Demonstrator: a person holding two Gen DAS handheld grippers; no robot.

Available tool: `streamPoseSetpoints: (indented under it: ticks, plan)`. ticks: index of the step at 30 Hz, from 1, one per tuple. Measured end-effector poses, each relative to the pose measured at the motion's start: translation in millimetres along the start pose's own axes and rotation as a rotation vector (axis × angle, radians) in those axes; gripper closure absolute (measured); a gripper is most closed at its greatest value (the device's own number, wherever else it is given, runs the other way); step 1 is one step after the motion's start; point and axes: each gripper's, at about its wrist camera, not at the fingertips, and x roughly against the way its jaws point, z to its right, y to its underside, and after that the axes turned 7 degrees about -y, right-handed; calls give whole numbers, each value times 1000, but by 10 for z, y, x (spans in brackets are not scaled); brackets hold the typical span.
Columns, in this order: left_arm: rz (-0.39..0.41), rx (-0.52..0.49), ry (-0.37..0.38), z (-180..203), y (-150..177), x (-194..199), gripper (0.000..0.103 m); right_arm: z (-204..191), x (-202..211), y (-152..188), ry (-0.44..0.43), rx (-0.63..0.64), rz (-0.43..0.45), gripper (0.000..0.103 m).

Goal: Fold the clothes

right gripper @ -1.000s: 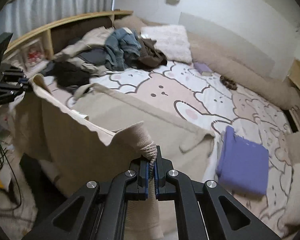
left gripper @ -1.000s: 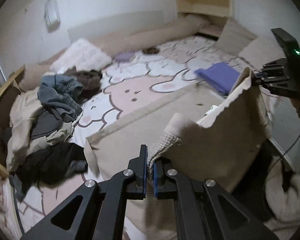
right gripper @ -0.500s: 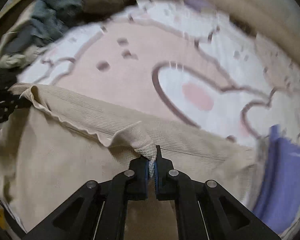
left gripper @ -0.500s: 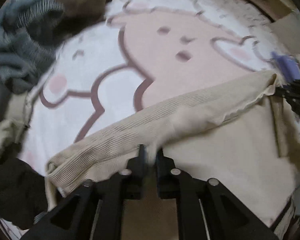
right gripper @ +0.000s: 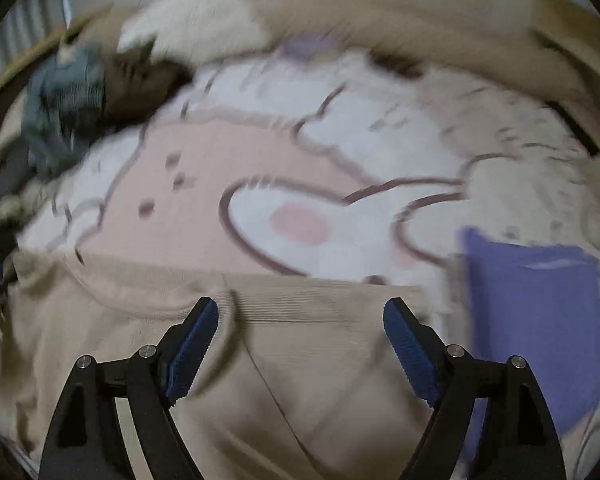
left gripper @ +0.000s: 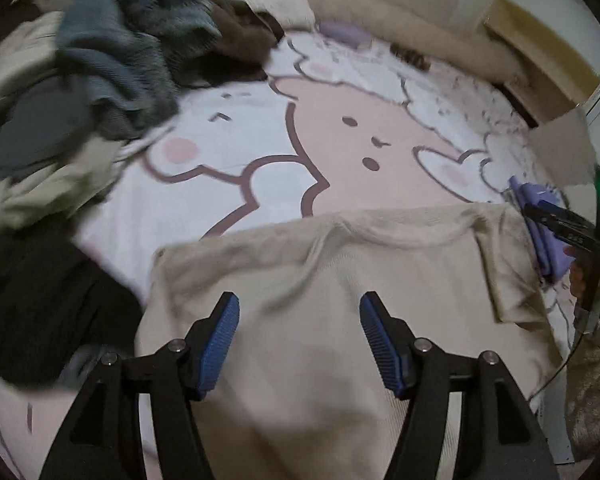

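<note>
Left tool (left gripper: 299, 320) and right tool (right gripper: 301, 326) — both spread wide, gripping nothing — hover just above the beige garment (left gripper: 340, 340), which lies doubled on the cartoon-print bed sheet (left gripper: 260, 140). The knit is soft, ribbed and limp; its folded edge bows unevenly, so a careless regrasp could pinch one layer and undo the fold. A folded purple cloth (right gripper: 540, 320) lies beside it — easily snagged.

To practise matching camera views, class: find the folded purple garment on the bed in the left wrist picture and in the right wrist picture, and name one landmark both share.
Left wrist: folded purple garment at the right edge, partly behind the right gripper.
Right wrist: large, at the lower right.
Shared landmark: the beige garment, directly left of it in both.
</note>
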Motion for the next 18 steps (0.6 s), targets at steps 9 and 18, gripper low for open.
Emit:
streamPoseSetpoints:
  ticks: [9, 18]
  plan:
    - [146, 185, -82, 20, 1212, 482, 40, -779, 198, 1315, -163, 47, -26, 41]
    - [151, 278, -43, 155, 1865, 371, 40, -651, -201, 1189, -196, -153, -26, 64]
